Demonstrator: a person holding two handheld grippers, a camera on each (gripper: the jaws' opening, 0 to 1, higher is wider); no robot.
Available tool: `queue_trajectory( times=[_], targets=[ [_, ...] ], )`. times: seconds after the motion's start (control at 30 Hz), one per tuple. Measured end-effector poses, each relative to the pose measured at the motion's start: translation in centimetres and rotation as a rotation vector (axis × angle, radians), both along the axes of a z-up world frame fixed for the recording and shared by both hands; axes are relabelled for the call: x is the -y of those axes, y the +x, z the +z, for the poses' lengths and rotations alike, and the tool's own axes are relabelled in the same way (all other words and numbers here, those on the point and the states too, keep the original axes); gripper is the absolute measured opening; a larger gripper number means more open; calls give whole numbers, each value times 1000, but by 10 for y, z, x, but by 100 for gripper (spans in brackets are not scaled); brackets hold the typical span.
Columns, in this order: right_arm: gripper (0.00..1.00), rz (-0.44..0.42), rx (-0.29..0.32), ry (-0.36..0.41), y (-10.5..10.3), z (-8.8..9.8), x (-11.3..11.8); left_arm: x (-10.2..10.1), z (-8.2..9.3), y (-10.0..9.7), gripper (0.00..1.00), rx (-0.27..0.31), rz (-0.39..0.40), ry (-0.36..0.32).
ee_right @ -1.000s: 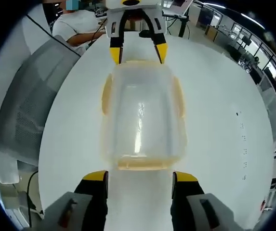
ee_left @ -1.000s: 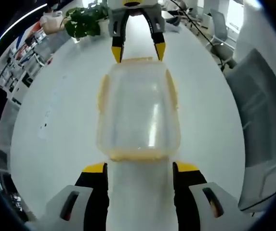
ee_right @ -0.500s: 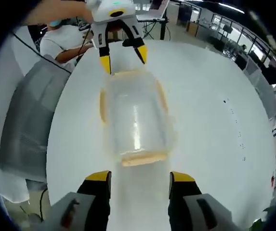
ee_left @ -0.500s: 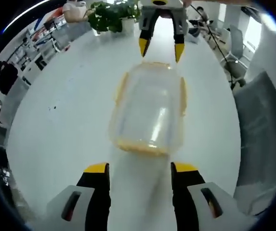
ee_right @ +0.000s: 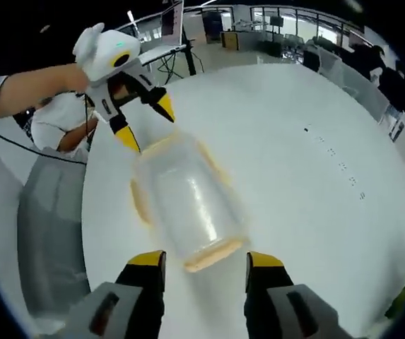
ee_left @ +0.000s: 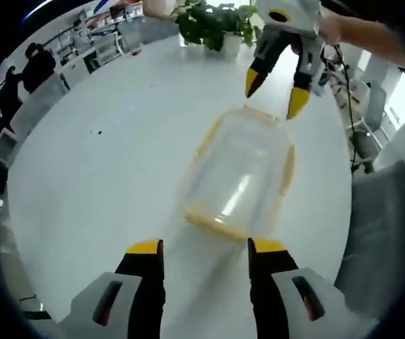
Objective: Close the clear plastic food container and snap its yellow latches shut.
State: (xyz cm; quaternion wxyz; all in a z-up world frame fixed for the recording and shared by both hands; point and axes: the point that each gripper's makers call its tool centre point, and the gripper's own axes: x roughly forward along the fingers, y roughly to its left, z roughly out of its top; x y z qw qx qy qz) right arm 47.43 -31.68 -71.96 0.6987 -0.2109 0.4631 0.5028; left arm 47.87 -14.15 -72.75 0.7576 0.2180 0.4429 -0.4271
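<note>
A clear plastic food container (ee_left: 239,173) with yellow latches along its sides rests on the white table (ee_left: 103,162), lid on. In the left gripper view my left gripper (ee_left: 203,247) stands open just short of the container's near end, not touching it. My right gripper (ee_left: 276,88) is open at the container's far end. In the right gripper view the same container (ee_right: 186,205) lies slanted, my right gripper (ee_right: 203,260) is open near its yellow end latch (ee_right: 215,256), and the left gripper (ee_right: 144,119) hangs open beyond the far end, held by a hand.
A potted green plant (ee_left: 213,21) stands at the table's far edge. A grey mesh chair (ee_right: 50,233) sits by the table edge, and another chair (ee_left: 382,233) is at the right of the left gripper view. People stand in the background office.
Both grippers have drawn back and lifted from the container's ends, and both views have rolled, so the container now looks slanted. It stays on the table.
</note>
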Motion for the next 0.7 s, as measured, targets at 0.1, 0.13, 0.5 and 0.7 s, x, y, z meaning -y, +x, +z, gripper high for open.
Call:
queue_trajectory(
  times=[0.1,0.13,0.5,0.7],
  targets=[
    [44,-30,9,-11,2,-2,0,2,2,0,44,-18,69,-28],
    [44,-46,9,-11,2,-2,0,2,3,0,44,-23,86,-36],
    [46,-168,-15,37,8,-3,-12,10,1,7,42,-36,272,-93],
    [45,-237,-32,37,9,-7,-15,9,-2,7,44,-64,400,-106]
  ],
)
